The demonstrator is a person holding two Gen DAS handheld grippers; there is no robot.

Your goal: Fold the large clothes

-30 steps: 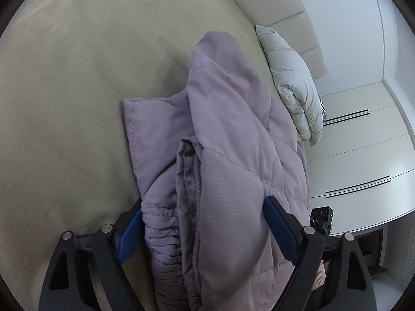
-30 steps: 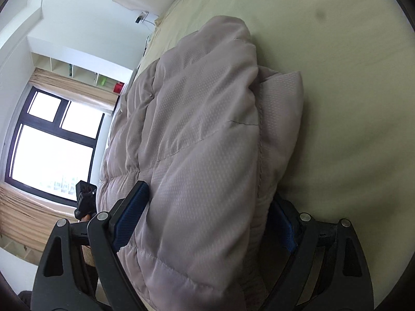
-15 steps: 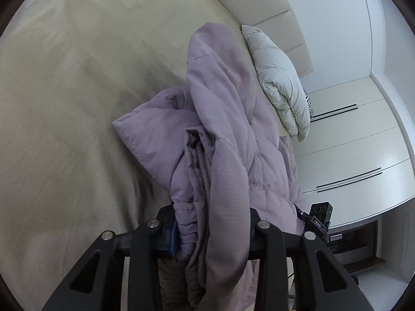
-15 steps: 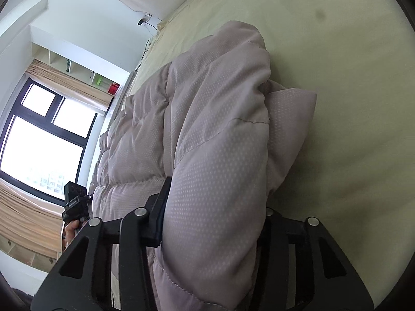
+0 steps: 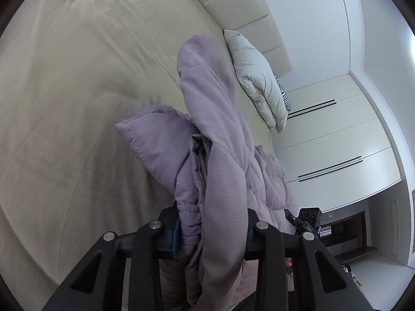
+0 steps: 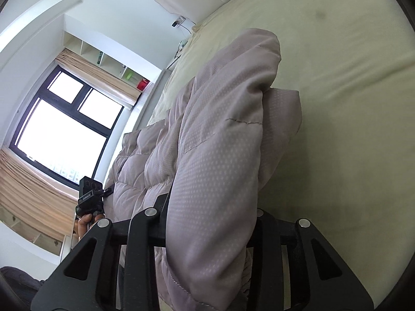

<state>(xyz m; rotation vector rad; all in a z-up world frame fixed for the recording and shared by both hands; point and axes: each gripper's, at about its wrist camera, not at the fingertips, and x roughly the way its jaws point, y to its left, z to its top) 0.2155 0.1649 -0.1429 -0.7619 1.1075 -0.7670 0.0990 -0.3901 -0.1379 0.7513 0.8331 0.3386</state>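
Left gripper (image 5: 211,229) clamped on a bunched edge of the lilac quilted puffer jacket (image 5: 220,160); fingers (image 5: 171,229) pressed into the fabric. Right gripper (image 6: 211,223) likewise clamped on a thick fold of the same jacket (image 6: 215,155). Jacket draped forward onto the pale yellow bed (image 5: 77,90). Beyond, folded white puffer garment (image 5: 259,83) beside the cream padded headboard (image 5: 246,13).

Padded jacket (image 6: 215,181) hides the right gripper's (image 6: 210,223) fingertips (both).
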